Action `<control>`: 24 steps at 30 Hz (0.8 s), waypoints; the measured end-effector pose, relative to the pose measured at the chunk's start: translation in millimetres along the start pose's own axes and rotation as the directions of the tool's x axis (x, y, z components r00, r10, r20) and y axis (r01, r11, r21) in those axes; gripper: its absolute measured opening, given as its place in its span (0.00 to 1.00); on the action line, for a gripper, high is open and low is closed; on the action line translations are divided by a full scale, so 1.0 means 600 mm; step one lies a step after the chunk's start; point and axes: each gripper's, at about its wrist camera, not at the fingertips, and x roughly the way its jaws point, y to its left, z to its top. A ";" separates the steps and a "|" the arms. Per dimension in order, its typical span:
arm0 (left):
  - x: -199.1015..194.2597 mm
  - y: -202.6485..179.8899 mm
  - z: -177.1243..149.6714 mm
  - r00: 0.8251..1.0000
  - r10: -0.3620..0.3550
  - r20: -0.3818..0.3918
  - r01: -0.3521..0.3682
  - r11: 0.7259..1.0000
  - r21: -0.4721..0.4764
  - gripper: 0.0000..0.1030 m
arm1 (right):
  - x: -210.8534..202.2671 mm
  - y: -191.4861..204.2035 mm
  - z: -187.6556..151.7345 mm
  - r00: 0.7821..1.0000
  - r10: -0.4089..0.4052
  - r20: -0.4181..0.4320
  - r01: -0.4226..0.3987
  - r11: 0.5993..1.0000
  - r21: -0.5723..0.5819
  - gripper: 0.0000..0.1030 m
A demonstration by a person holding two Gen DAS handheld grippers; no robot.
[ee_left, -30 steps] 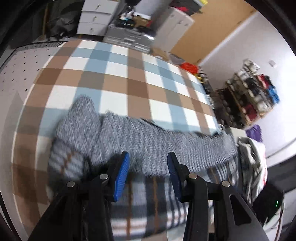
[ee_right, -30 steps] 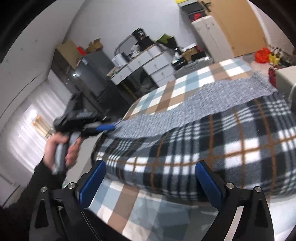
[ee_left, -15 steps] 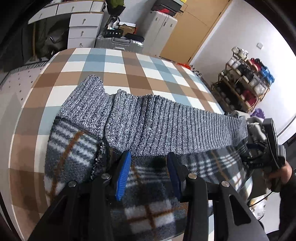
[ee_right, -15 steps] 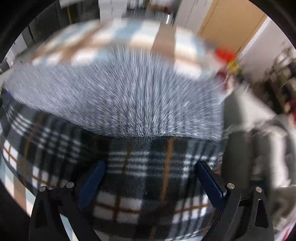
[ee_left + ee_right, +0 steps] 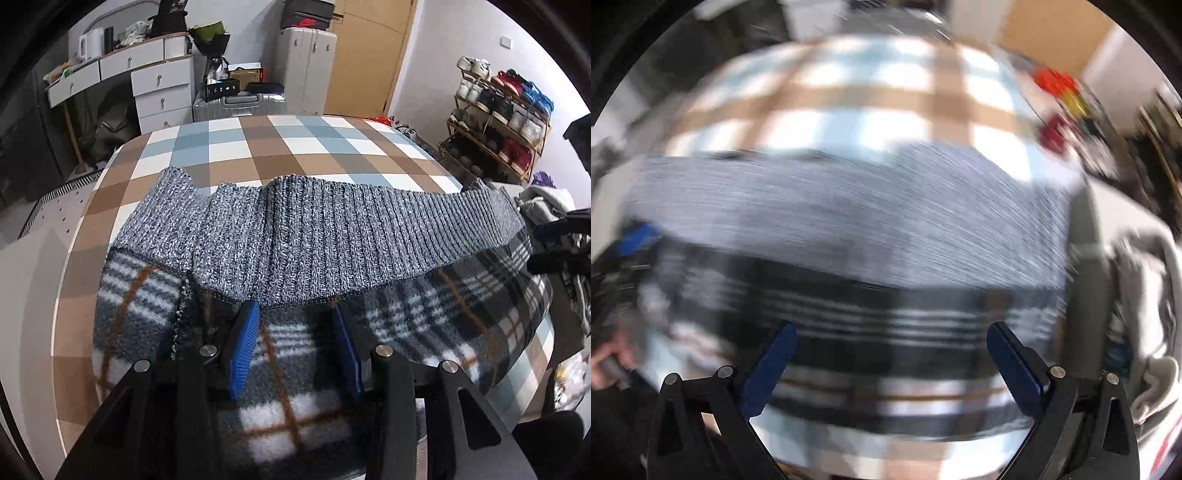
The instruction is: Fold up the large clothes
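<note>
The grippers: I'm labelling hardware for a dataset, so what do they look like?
Both the left gripper and the right gripper have matte black angular frames with triangular cut-outs, round silver bolt heads at the pivots, and flat blue ribbed pads inside each finger. No cables or markings show.

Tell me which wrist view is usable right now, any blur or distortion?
Left wrist view: sharp, fisheye-curved; grey ribbed knit panel on dark plaid fleece garment reads clearly. Right wrist view: heavy motion smear across the fabric; only the right gripper stays crisp.
</note>
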 end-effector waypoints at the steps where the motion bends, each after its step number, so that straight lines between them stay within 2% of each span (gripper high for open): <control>1: -0.001 0.002 0.000 1.000 -0.004 0.001 0.004 1.000 -0.004 0.34 | 0.000 0.021 0.002 1.000 0.020 0.009 -0.020 1.000 -0.016 1.00; 3: 0.000 0.003 0.000 1.000 -0.010 -0.001 0.010 1.000 0.001 0.34 | 0.023 0.075 0.005 1.000 0.028 -0.013 -0.029 0.997 -0.067 1.00; 6: -0.002 0.002 -0.004 1.000 -0.015 -0.004 0.015 1.000 0.006 0.34 | 0.086 0.120 0.012 0.994 -0.075 -0.081 0.065 0.990 -0.126 1.00; 8: -0.002 0.000 -0.005 1.000 -0.013 -0.010 0.013 1.000 0.016 0.34 | 0.134 0.135 -0.007 0.984 -0.125 -0.129 0.105 0.982 -0.155 1.00; 9: -0.002 -0.001 -0.005 1.000 -0.009 -0.009 0.009 1.000 0.021 0.34 | 0.138 0.138 -0.008 0.986 -0.131 -0.099 0.116 0.982 -0.151 1.00; 12: -0.003 -0.002 -0.001 1.000 -0.013 -0.014 0.013 1.000 0.012 0.34 | 0.139 0.134 -0.009 0.987 -0.127 -0.101 0.112 0.984 -0.141 1.00; 14: -0.012 -0.002 0.004 0.999 -0.027 -0.020 0.027 1.000 -0.009 0.34 | 0.134 0.128 -0.016 0.991 -0.106 -0.077 0.095 0.986 -0.137 1.00; 16: -0.029 -0.001 0.004 0.996 -0.090 -0.014 0.089 0.995 -0.052 0.34 | 0.121 0.115 -0.026 0.996 -0.075 -0.044 0.069 0.989 -0.129 1.00; 18: -0.052 -0.007 -0.005 0.983 -0.185 0.007 0.185 0.980 -0.073 0.34 | 0.085 0.080 -0.041 0.999 0.019 0.037 -0.016 0.998 -0.059 1.00; 20: -0.076 -0.025 -0.019 0.967 -0.254 0.021 0.254 0.966 -0.053 0.35 | 0.055 0.038 -0.052 0.987 0.107 0.118 -0.111 0.993 0.028 1.00; 21: -0.082 -0.035 -0.023 0.962 -0.274 0.020 0.274 0.961 -0.031 0.35 | 0.030 0.009 -0.064 0.979 0.125 0.164 -0.138 0.988 0.072 1.00; 22: -0.088 -0.050 -0.028 0.956 -0.293 0.019 0.293 0.956 0.004 0.38 | 0.016 -0.011 -0.070 0.976 0.115 0.185 -0.133 0.987 0.093 1.00; 24: -0.081 -0.071 -0.030 0.958 -0.287 -0.012 0.287 0.957 0.048 0.43 | -0.001 -0.044 -0.084 0.979 0.064 0.191 -0.088 0.989 0.121 1.00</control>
